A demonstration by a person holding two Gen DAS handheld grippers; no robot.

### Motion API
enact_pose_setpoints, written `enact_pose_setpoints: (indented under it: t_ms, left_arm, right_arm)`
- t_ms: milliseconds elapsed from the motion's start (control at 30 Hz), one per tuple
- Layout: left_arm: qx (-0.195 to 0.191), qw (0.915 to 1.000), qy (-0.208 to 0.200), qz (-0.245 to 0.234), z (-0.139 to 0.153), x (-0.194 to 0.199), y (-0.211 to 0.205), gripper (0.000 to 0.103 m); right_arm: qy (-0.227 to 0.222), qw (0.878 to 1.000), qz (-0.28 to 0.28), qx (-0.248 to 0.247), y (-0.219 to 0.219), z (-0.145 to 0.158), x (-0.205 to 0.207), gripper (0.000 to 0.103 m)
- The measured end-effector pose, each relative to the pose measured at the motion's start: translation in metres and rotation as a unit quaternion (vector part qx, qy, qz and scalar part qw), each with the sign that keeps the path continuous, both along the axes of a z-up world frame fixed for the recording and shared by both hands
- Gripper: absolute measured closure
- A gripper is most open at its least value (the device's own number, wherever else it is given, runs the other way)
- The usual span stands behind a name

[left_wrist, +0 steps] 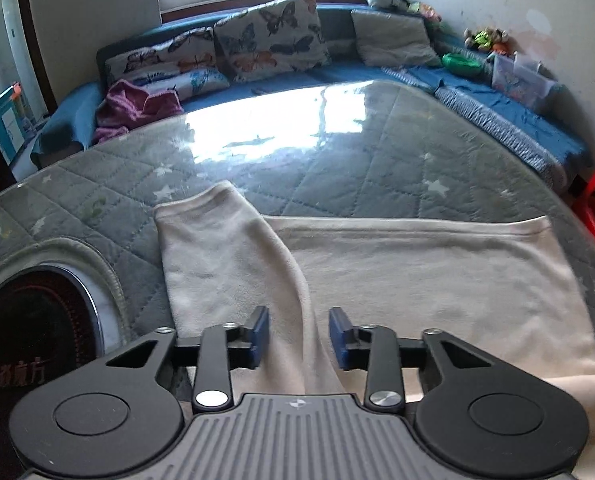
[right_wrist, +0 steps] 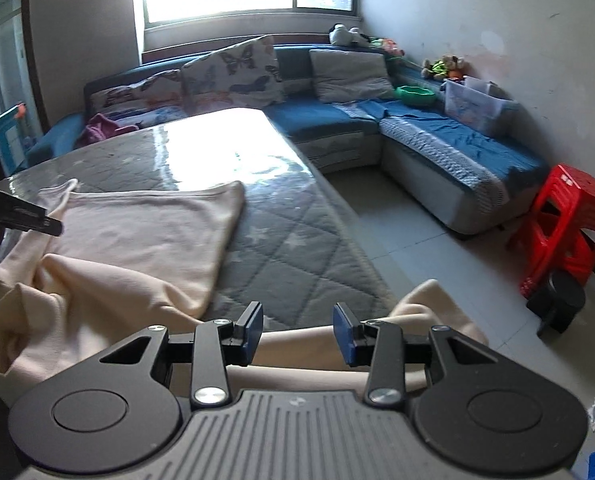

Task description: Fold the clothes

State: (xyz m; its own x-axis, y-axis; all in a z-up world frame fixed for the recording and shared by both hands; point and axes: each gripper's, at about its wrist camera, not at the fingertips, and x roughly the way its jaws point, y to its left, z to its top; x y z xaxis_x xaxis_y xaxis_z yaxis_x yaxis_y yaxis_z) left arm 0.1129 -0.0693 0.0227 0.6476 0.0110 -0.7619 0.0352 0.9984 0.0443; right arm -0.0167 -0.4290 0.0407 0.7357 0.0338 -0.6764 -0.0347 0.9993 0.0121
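Spread blue pads of the left gripper [left_wrist: 298, 336] straddle a sleeve of the cream garment [left_wrist: 417, 276], which runs straight ahead; its body stretches off rightward. The right gripper [right_wrist: 298, 334], also spread, hovers over a bunched sleeve at the quilted table's [right_wrist: 297, 248] edge; sofa [right_wrist: 437, 136] beyond.

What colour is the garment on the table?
Cream garment, plain; clearest in the left wrist view.

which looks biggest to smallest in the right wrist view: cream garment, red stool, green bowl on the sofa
1. cream garment
2. red stool
3. green bowl
The garment lies nearest the camera and the bowl farthest, so true sizes are unsure.
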Motion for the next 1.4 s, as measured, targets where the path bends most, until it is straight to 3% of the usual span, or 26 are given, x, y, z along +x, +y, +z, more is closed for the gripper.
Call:
enact_pose_setpoints:
  t_ms: [67, 167, 400, 633, 800, 967, 1133, 1300, 1400]
  left_arm:
    - [0.005, 1.0000, 0.002, 0.002, -0.004, 0.005, 0.001, 0.088]
    - [-0.005, 1.0000, -0.003, 0.008, -0.001, 0.001, 0.010, 0.099]
    - [-0.033, 0.9967, -0.058, 0.047, 0.029, -0.048, 0.053, 0.100]
    - [-0.057, 0.9880, -0.102, 0.101, 0.057, -0.133, 0.106, 0.100]
    - [-0.040, 0.9859, -0.093, 0.133, 0.044, -0.184, 0.127, 0.098]
    - [-0.028, 0.9849, -0.064, 0.159, 0.025, -0.199, 0.137, 0.087]
    - [-0.020, 0.9884, -0.099, 0.114, 0.044, -0.217, 0.120, 0.085]
    - [-0.041, 0.9910, -0.127, 0.015, 0.062, -0.229, 0.087, 0.083]
    - [-0.064, 0.9891, -0.121, -0.054, 0.061, -0.226, 0.065, 0.073]
  right_arm:
    - [0.002, 1.000, 0.005, 0.003, 0.003, 0.000, 0.001, 0.064]
    - [0.005, 1.000, 0.015, 0.005, 0.007, 0.000, 0.001, 0.064]
    - [0.006, 0.999, 0.047, 0.005, 0.022, 0.003, -0.003, 0.064]
    - [0.002, 0.995, 0.099, 0.000, 0.045, 0.011, -0.013, 0.064]
    - [0.011, 0.988, 0.152, -0.014, 0.068, 0.011, -0.024, 0.064]
    - [0.022, 0.978, 0.204, -0.027, 0.094, 0.006, -0.034, 0.064]
    - [0.023, 0.968, 0.247, -0.025, 0.116, 0.006, -0.045, 0.066]
    - [0.025, 0.962, 0.271, -0.018, 0.132, 0.008, -0.043, 0.066]
    - [0.026, 0.958, 0.285, -0.017, 0.141, 0.009, -0.042, 0.066]
